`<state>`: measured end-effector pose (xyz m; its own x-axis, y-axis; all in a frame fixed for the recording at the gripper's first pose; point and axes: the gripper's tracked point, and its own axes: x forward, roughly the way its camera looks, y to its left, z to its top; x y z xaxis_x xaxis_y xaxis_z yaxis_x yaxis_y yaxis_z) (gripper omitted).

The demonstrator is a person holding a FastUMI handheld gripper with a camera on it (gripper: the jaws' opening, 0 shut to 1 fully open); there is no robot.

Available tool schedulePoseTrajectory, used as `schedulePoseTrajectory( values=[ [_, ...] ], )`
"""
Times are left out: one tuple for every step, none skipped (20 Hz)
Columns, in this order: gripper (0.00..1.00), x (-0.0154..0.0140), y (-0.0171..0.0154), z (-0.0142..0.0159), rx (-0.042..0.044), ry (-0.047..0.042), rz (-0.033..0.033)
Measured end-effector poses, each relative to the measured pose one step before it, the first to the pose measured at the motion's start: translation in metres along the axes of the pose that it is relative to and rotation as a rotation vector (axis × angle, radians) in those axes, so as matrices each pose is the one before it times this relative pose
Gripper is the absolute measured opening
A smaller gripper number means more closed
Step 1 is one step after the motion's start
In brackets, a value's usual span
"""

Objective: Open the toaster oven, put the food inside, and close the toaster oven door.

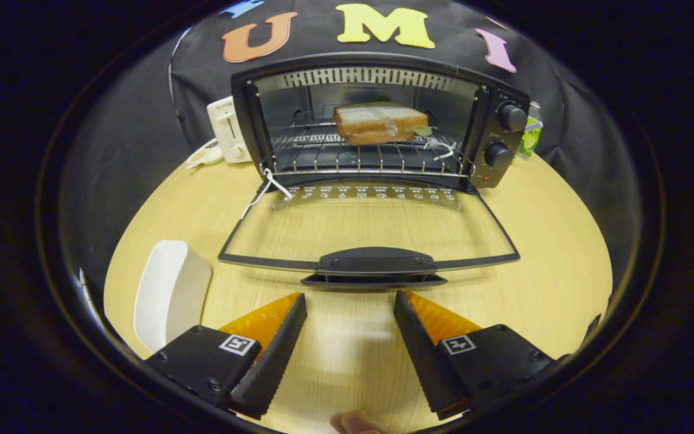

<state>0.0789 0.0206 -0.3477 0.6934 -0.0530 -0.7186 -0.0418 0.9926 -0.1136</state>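
Wooden table (pixel 540 289), spread tongs (pixel 350 298) above, nothing held

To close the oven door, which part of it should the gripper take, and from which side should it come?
Take the black handle at the free front edge of the door, which lies open and flat just above the table. Probably come from the front, low, with the open gripper just short of it: the bar runs crosswise, so one finger could go under its lip to lift.
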Motion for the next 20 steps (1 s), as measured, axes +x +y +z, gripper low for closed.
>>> schedulePoseTrajectory(
  values=[
    [0.97,0.00054,0.00049,0.00186,-0.00066,-0.00148,-0.00429],
    [0.96,-0.00051,-0.00005,-0.00128,-0.00111,0.00048,-0.00526],
    [0.96,0.00164,-0.00084,-0.0002,-0.00521,0.00228,-0.00282],
    [0.96,-0.00103,0.00005,-0.00005,-0.00297,0.00075,-0.00144],
    [0.96,-0.00066,0.00016,-0.00019,0.00036,0.00031,0.00241],
    [0.96,0.0,0.00023,0.00063,0.00172,-0.0007,0.00109],
    [0.96,-0.00002,-0.00027,-0.00098,-0.00373,0.00262,-0.00064],
    [0.96,-0.00049,0.00009,0.00046,-0.00145,-0.0018,0.00294],
    [0.96,0.00044,0.00012,-0.00056,0.00524,-0.00084,0.00485],
    [0.96,-0.00008,0.00036,0.00082,0.00659,-0.00251,0.00622],
    [0.97,-0.00047,-0.00023,-0.00039,0.0075,-0.00125,0.00462],
    [0.97,-0.00003,0.00023,0.0009,0.01439,-0.00237,0.00749],
    [0.97,-0.00067,0.00042,0.00227,0.02385,-0.01568,0.00481],
    [0.97,-0.00078,0.00045,0.00098,0.0088,-0.0071,0.00197],
    [0.97,-0.00128,-0.00026,0.00081,0.00228,-0.00787,-0.0039],
    [0.97,-0.00133,0.00023,0.0009,-0.00098,-0.00645,-0.00513],
    [0.97,-0.00041,0.0006,0.0007,-0.00748,-0.0026,-0.01061],
    [0.97,-0.0001,-0.00126,-0.00013,-0.01351,-0.00181,-0.00908],
    [0.97,-0.00228,0.00029,0.00075,-0.00136,-0.00763,-0.00408],
    [0.97,-0.00155,0.0003,0.00166,0.00721,-0.01209,0.00067]
  ],
)
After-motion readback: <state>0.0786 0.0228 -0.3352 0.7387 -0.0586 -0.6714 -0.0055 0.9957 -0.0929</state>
